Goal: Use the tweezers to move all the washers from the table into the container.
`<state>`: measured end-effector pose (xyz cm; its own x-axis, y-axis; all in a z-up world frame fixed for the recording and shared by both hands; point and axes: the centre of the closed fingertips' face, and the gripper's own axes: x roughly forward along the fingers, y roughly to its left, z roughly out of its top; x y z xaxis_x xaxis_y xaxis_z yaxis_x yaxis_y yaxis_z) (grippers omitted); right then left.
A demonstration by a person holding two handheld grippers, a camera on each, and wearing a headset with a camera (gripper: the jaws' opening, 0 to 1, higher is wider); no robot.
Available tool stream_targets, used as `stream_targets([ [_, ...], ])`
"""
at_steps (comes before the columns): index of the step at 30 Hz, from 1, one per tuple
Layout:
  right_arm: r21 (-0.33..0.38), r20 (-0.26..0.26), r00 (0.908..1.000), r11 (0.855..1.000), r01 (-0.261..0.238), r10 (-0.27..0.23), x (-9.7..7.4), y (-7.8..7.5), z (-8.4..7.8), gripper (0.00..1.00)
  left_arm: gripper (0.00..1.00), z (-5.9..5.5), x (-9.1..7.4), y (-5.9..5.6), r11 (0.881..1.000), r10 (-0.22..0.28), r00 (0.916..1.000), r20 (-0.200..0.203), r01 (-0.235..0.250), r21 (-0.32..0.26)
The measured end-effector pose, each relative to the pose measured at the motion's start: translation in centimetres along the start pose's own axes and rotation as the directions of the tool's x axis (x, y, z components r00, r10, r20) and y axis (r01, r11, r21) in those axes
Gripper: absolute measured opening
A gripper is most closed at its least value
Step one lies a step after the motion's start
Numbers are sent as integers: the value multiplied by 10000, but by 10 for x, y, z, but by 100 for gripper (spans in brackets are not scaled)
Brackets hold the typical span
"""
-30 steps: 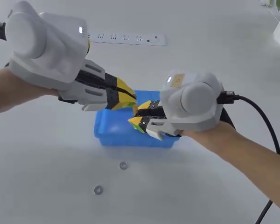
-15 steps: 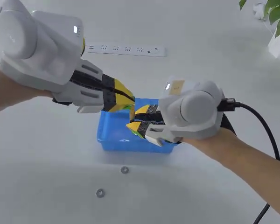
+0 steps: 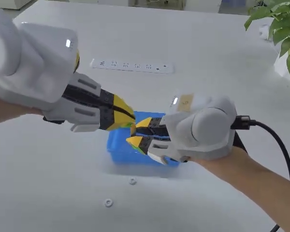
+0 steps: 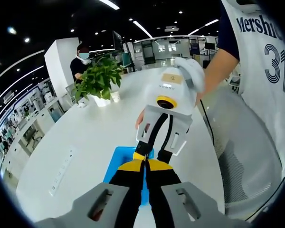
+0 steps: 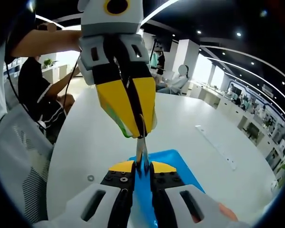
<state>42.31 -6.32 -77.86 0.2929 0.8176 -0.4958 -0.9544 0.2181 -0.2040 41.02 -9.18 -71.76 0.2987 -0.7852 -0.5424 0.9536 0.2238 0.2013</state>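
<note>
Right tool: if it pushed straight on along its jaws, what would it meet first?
The left tool, whose yellow tips face the right tool almost nose to nose above the blue container. A thin metal piece, probably the tweezers, spans the space between them; the gap's depth is unclear.

A blue container (image 3: 120, 151) is set on the white surface (image 3: 212, 63) beneath the left tongs (image 3: 132, 125) and right tongs (image 3: 129, 140); two washers (image 3: 132, 181) (image 3: 108, 203) are laid on the person's side of them, a power strip (image 3: 132, 66) beyond

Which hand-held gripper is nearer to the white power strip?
The left. The left hand-held gripper ends at the far edge of the blue container, toward the power strip; the right hand-held gripper ends over the container, nearer the person.
</note>
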Motion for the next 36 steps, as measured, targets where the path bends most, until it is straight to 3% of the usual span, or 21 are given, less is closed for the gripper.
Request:
stream_targets([
  [10,-21,-173,9993,9994,-345,344,-3,29,-4,13,5,-9,-10,-30,9997,-161,9998,-112,159,-169],
  [23,290,-538,9947,9959,-857,872,4,53,-25,13,6,-28,-1,-52,9967,-585,9980,-228,571,-584],
  [36,696,-745,9912,9921,-1041,1093,11,56,-39,13,6,-43,9,-52,9920,-733,9970,-249,703,-1050],
])
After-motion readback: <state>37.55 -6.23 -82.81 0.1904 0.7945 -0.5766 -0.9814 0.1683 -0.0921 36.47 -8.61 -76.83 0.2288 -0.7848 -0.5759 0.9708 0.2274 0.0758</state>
